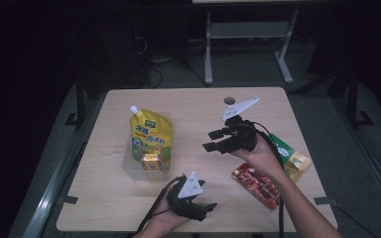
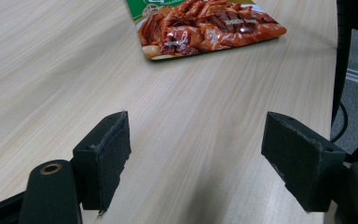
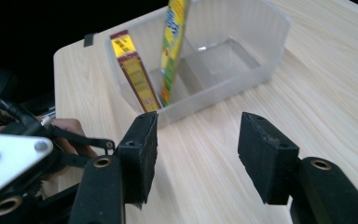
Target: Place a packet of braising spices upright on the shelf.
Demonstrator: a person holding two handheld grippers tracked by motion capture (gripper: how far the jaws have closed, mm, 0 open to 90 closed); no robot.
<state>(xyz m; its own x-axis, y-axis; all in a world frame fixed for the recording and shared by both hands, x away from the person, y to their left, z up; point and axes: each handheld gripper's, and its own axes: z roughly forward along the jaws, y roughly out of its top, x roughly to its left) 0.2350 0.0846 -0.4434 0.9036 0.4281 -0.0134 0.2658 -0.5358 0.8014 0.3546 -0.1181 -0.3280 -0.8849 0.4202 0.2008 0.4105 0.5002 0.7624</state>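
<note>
A clear plastic bin (image 1: 131, 163) stands left of the table's middle. A yellow spouted pouch (image 1: 151, 133) stands upright in it, with a small yellow and red carton (image 1: 152, 161) at its near end. My right gripper (image 1: 211, 140) hovers to the right of the bin, its jaws pointing at it. In the right gripper view, the right gripper (image 3: 198, 144) is open with only bare table between its pads, short of the bin (image 3: 242, 79), pouch (image 3: 175, 42) and carton (image 3: 133, 70). My left gripper (image 1: 209, 207) rests near the front edge. The left gripper (image 2: 196, 144) is open and holds nothing.
A red snack packet (image 1: 257, 184) lies at the right front of the table, and the same red packet (image 2: 209, 28) lies ahead of the left jaws. A green and orange packet (image 1: 290, 156) sits beside it near the right edge. A table frame (image 1: 248, 39) stands beyond.
</note>
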